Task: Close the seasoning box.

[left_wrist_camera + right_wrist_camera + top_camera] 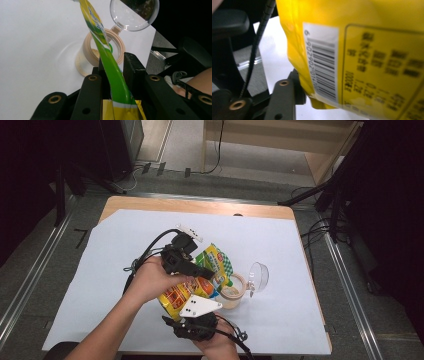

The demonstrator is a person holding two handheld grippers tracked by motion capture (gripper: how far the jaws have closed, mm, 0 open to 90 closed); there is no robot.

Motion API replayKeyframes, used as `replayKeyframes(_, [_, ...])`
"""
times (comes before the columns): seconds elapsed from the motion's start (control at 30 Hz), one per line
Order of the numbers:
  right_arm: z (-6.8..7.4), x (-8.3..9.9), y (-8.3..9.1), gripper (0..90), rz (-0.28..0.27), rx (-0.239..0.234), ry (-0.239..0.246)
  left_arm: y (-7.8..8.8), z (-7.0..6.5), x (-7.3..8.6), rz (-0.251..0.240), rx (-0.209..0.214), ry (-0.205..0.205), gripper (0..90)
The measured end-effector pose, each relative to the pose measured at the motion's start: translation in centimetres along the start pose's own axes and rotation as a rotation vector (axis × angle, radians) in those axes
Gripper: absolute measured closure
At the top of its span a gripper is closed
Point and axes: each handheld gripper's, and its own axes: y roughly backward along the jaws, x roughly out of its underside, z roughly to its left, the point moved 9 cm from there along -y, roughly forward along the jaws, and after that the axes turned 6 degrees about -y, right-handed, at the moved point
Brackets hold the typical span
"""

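Note:
A yellow and green snack bag [215,262] is held tilted in the air, its green top end over an open clear jar with a tan rim [231,292]. My left gripper [206,271] is shut on the bag's green upper part [112,75], one jaw on each side. The jar [86,46] stands just beyond the jaws, with some pale contents inside. Its clear hinged lid [132,15] is flipped back. My right gripper [189,307] is at the bag's yellow bottom end [374,50]. One finger [284,100] touches the bag's corner; the bag hides the other.
A white sheet [125,245] covers the table, with a wooden strip [200,206] along the far edge. The flipped lid [258,275] sticks out to the right of the jar. Black cables trail from both grippers. Floor rails and dark stands surround the table.

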Motion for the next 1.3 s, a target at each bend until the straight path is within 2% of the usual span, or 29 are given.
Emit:
replayKeyframes(0.17, [0.0, 0.1, -0.1, 61.8, -0.001, -0.004, -0.026, -0.1, 0.1, 0.2, -0.009, 0.001, 0.008, 74.8])
replayKeyframes(0.23, [0.0, -0.1, 0.0, 62.8, -0.022, -0.041, -0.079, 0.1, 0.1, 0.2, -0.023, 0.003, 0.015, 65.4])
replayKeyframes(0.27, [-0.1, -0.2, 0.1, 63.1, -0.032, -0.061, -0.119, 0.2, 0.1, 0.2, -0.024, 0.004, 0.017, 64.8])
replayKeyframes(0.3, [-0.3, -0.2, 0.1, 62.8, -0.033, -0.058, -0.129, 0.3, 0.1, 0.3, -0.023, 0.005, 0.017, 65.0])
replayKeyframes(0.43, [-0.1, -0.2, 0.1, 62.4, -0.034, -0.047, -0.109, 0.5, 0.1, 0.5, -0.019, 0.005, 0.027, 66.1])
replayKeyframes(0.53, [0.0, -0.3, 0.2, 62.4, -0.04, -0.05, -0.114, 0.6, -0.1, 0.6, -0.016, 0.0, 0.022, 66.8])
replayKeyframes(0.6, [-0.1, -0.4, 0.3, 62.4, -0.05, -0.051, -0.122, 0.7, -0.2, 0.7, -0.016, -0.009, 0.022, 66.9])
replayKeyframes(0.73, [-0.5, -0.7, 0.6, 62.2, -0.068, -0.061, -0.167, 0.9, -0.3, 0.8, -0.013, -0.012, 0.029, 69.3])
replayKeyframes(0.9, [-0.3, -0.5, 0.4, 60.4, -0.046, -0.054, -0.137, 0.9, -0.1, 1.1, 0.014, -0.041, 0.02, 79.4])
replayKeyframes(1.03, [-0.1, -0.5, 0.3, 60.0, -0.043, -0.062, -0.126, 0.9, -0.2, 1.1, 0.021, -0.043, 0.028, 82.5])
replayKeyframes(1.3, [0.5, -0.3, 0.0, 57.6, -0.009, -0.033, -0.015, 1.2, -0.5, 1.0, 0.046, -0.06, 0.021, 85.0])
